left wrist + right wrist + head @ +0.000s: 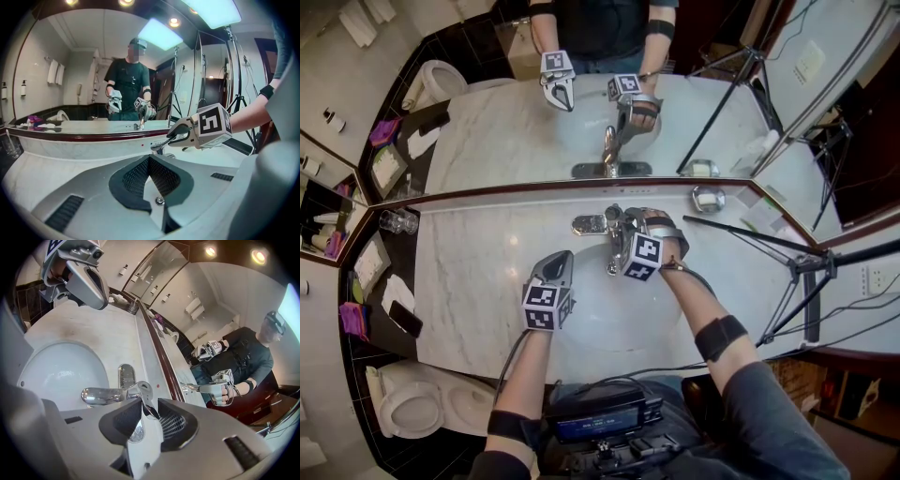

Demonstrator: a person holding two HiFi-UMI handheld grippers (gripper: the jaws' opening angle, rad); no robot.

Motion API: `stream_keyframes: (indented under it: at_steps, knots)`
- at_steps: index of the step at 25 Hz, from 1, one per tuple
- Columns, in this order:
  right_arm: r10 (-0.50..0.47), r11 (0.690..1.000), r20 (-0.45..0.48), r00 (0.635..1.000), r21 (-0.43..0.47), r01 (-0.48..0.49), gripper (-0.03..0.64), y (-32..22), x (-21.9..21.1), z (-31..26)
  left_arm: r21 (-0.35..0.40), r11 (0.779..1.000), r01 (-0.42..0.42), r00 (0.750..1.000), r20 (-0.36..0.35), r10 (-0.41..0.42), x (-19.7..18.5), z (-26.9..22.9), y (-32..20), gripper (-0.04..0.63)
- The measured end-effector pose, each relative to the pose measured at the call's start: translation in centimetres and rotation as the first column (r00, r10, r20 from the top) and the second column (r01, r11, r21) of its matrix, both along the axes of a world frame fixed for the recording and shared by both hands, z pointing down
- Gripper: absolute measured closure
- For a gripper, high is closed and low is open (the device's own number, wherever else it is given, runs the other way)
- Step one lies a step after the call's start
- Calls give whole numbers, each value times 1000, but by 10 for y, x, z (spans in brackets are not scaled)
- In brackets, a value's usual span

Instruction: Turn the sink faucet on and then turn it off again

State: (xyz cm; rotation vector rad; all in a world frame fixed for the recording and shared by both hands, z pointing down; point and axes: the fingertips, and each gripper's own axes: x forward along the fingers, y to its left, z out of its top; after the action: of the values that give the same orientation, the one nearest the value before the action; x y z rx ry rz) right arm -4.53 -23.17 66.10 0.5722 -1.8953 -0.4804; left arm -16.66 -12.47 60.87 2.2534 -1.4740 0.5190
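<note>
Now my right gripper (621, 228) tilts steeply down onto the chrome sink faucet (612, 264) at the back of the white marble worktop (469, 281).
Only its own view shows the jaws grasping the faucet's thin chrome lever (146, 399), which the gripper hides from the head view. My left gripper (562, 260) hovers left of the faucet, jaws clenched and empty.

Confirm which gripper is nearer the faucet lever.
Right. The right gripper is clamped on the faucet lever. The left gripper, shut and empty, hangs by the sink basin, apart from the lever.
</note>
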Motion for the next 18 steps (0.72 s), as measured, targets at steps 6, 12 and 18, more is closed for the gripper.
stream_keyframes:
  at_steps: [6,12,18]
  knots:
    - [-4,999,-40,999,34,5,480,4,5,-2,3,1000,7,1000,2,-7,-1,0,2,594]
    - [39,999,7,999,17,-39,479,17,18,-15,15,1000,12,1000,0,-12,-6,-8,-2,594]
    - [116,993,122,986,6,-118,536,25,31,-40,26,999,25,1000,-12,-25,-10,-15,-5,595]
